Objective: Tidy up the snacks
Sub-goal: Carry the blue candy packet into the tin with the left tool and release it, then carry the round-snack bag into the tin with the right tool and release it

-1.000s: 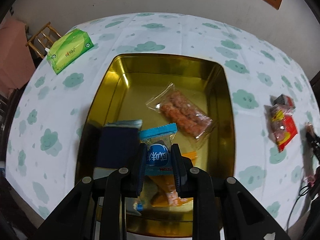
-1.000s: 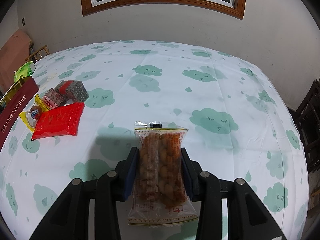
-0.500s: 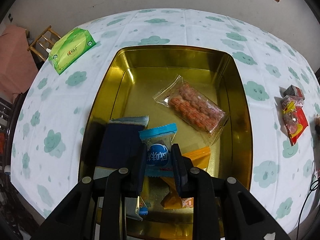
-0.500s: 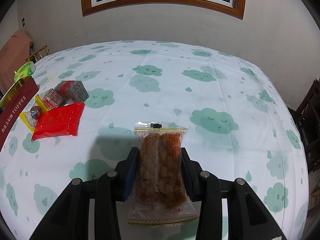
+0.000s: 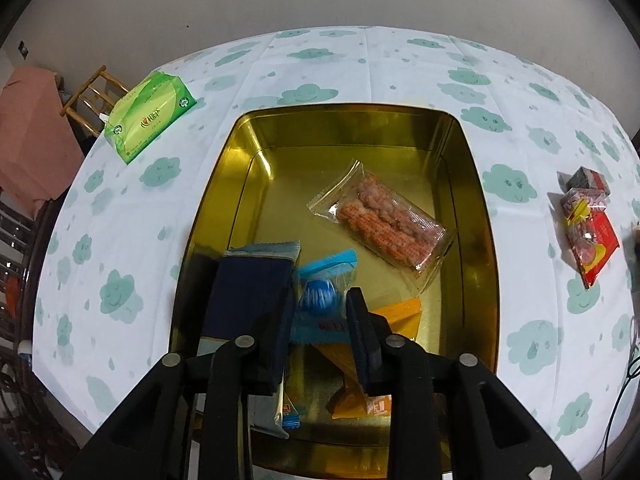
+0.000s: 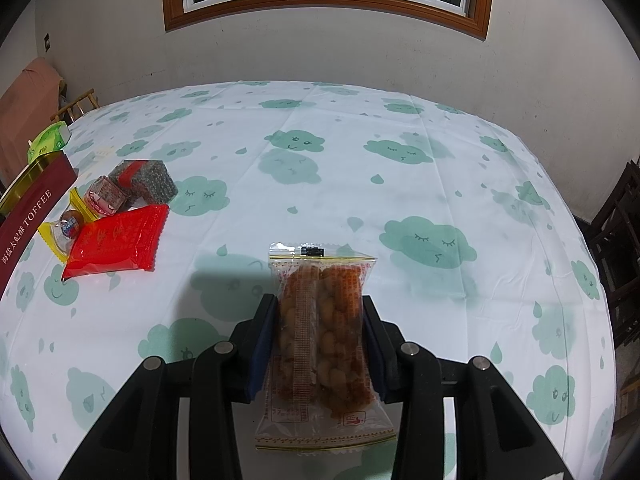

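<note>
In the left wrist view my left gripper [image 5: 320, 312] hangs over the near end of a gold tin tray [image 5: 236, 176], jaws parted. A blue-wrapped candy [image 5: 322, 294] lies loose between them on other packets. The tray also holds a clear peanut-snack packet [image 5: 384, 224], a dark blue packet [image 5: 252, 292] and an orange packet [image 5: 360, 364]. In the right wrist view my right gripper [image 6: 320, 320] is shut on a clear peanut-snack packet [image 6: 324, 320] held above the table.
A pile of snacks lies right of the tray: red packet [image 6: 116, 240], grey-red cube [image 6: 146, 180], small pink packet [image 6: 106, 196], yellow-wrapped candy [image 6: 68, 226]. A green tissue pack [image 5: 150, 114] sits at the far left. A maroon toffee lid [image 6: 28, 216] leans by the tray.
My left gripper opened and let go of the blue-wrapped candy, which dropped into the tray. The left gripper also rose and tilted. The right gripper has not moved.
</note>
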`<state>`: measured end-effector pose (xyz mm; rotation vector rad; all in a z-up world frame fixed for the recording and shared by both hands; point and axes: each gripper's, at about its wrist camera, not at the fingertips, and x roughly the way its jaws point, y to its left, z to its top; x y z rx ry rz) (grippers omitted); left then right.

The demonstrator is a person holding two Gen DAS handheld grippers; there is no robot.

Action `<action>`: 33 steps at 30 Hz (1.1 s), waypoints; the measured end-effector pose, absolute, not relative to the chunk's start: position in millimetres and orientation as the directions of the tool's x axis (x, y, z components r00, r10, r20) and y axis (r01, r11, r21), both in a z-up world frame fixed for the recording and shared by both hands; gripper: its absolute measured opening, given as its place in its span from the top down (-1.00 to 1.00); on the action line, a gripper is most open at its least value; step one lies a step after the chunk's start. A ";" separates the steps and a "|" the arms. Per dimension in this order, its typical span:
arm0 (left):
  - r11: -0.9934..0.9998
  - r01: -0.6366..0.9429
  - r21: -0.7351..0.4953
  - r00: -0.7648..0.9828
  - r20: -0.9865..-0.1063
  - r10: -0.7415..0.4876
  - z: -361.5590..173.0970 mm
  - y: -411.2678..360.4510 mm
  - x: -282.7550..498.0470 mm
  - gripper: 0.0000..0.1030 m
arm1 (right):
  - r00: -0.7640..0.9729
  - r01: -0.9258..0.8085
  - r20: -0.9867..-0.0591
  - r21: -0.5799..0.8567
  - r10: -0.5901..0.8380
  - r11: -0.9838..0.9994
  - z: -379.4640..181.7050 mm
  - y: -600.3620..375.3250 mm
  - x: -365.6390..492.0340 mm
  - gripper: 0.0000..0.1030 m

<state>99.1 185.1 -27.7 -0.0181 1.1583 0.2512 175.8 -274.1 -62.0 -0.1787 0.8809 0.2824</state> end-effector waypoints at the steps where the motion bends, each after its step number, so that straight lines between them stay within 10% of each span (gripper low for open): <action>1: 0.972 -0.207 0.116 0.380 -0.905 0.189 -26.1 184.3 98.3 0.39 | 0.603 -0.315 -0.780 -0.037 0.170 0.948 -61.8 -274.0 175.9 0.20; 17: 0.963 -0.260 0.065 0.458 -0.870 0.182 -3.0 176.3 71.6 -0.26 | 0.583 -0.190 -0.808 -0.030 0.088 0.981 -58.6 -267.7 178.4 0.22; 33: 0.951 -0.297 0.090 0.491 -0.839 0.233 1.6 176.7 42.7 -0.43 | 0.613 -0.189 -0.777 0.033 0.144 0.981 -9.8 -228.5 144.1 0.22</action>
